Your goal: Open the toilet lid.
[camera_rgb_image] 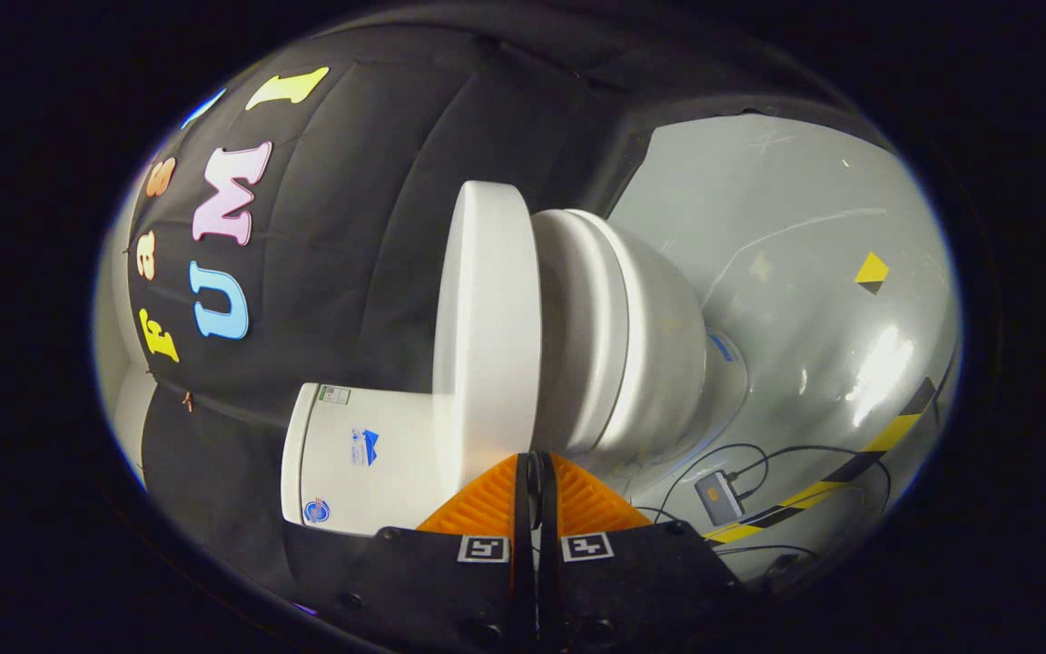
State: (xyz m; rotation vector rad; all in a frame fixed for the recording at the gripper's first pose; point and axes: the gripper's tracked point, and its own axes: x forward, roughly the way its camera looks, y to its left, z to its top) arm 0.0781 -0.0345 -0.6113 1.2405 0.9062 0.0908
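The fingers [534, 468] are pressed together, holding nothing; the toilet lid [487, 327] lies at twelve o'clock, closed. The tank [355, 459] sits at ten o'clock.

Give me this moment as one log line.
white toilet lid: closed | gripper: jaws shut, empty, near lid edge | lift: not done

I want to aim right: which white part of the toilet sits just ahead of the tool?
The lid, the flat slab beside the tank; the rounded bowl lies beyond it. The tool looks shut.
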